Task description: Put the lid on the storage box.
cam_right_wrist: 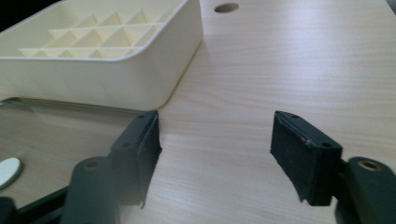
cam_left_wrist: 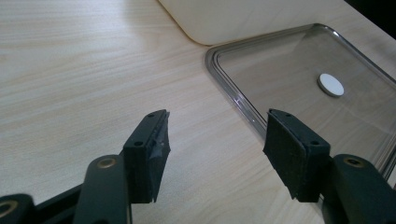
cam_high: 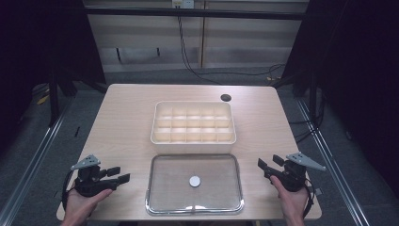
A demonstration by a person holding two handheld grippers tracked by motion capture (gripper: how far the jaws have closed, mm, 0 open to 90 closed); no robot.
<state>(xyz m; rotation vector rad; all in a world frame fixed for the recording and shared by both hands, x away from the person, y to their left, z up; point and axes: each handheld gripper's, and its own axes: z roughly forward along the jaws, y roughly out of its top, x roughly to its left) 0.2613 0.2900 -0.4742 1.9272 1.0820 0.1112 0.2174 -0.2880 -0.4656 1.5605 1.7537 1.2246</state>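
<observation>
Nothing is underway yet, judging by the layout. Left gripper is sitting at 7 o'clock on the counter, jaws spread wide, holding nothing. Right gripper is sitting at 5 o'clock, equally wide, empty too. Between them the clear lid is lying flat at 6 o'clock, white knob up. Just beyond it, the compartment box is standing uncovered, cells looking empty. Grasping and placing the lid is all remaining.
</observation>
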